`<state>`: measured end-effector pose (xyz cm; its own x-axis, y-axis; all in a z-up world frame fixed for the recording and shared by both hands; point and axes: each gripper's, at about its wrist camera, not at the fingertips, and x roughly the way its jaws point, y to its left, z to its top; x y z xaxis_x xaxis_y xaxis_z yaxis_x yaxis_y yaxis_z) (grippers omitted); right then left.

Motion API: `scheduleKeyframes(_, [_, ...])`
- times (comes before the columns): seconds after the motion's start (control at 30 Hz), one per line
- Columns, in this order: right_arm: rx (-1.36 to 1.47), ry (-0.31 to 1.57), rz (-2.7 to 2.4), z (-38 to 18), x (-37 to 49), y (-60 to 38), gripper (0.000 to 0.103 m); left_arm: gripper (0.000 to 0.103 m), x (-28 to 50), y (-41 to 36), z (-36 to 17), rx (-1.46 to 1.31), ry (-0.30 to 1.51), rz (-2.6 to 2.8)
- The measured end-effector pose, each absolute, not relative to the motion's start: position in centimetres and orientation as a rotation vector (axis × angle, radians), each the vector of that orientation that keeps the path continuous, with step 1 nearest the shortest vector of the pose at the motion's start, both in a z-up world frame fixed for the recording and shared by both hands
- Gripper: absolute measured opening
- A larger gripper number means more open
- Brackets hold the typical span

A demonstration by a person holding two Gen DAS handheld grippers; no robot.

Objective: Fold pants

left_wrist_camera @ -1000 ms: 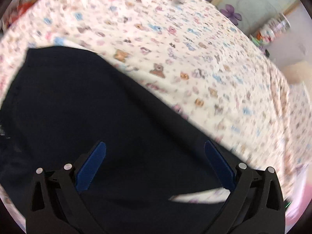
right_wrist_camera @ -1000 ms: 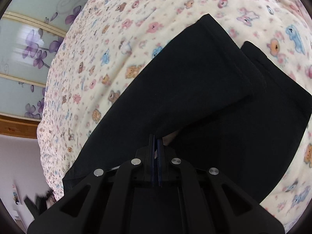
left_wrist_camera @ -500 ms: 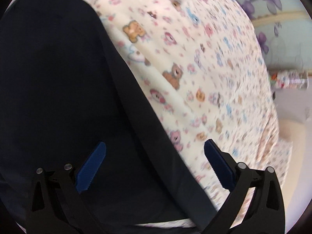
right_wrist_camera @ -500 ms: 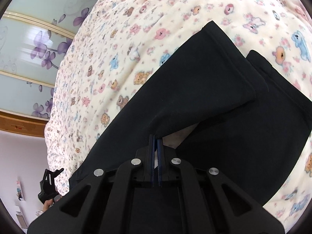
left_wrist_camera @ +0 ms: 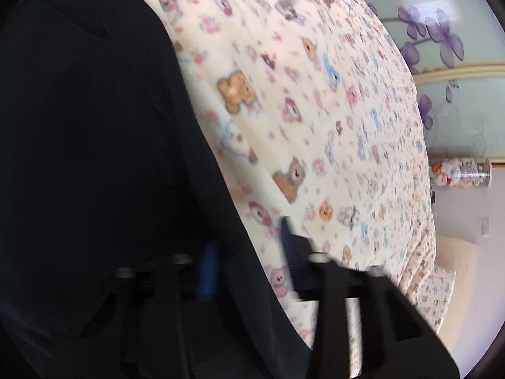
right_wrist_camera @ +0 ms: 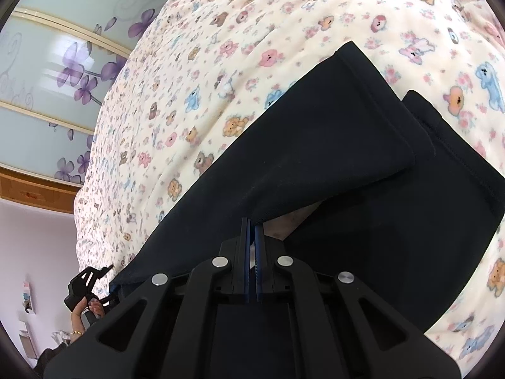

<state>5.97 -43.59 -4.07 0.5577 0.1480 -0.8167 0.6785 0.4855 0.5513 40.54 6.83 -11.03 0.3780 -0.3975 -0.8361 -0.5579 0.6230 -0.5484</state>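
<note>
We pinch the smooth black pants (right_wrist_camera: 331, 158) with our right gripper (right_wrist_camera: 252, 246); our left gripper (left_wrist_camera: 249, 252) stands spread astride their edge on the fleecy bear-print blanket (left_wrist_camera: 315, 110).

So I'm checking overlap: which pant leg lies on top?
The left leg, held by the right claw; its cuff overlaps the right leg.
</note>
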Motion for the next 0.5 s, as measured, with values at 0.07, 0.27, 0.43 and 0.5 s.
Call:
scheduleKeyframes(0.07, [1.034,0.95,-0.388,-4.0,6.0,-43.6,0.002,0.004,40.1,7.1,-10.5,-0.952,1.214,0.153])
scheduleKeyframes(0.27, [1.026,0.922,-0.394,-3.3,6.1,-44.2,0.002,0.003,37.2,7.5,-7.6,-0.956,1.128,0.167])
scheduleKeyframes(0.43, [1.002,0.894,-0.395,-1.9,5.8,-44.9,0.002,0.003,32.4,8.6,-4.5,-0.952,1.058,0.147])
scheduleKeyframes(0.5, [0.991,0.886,-0.401,-1.2,5.4,-45.2,0.002,0.003,29.4,9.2,-3.3,-0.956,1.031,0.14])
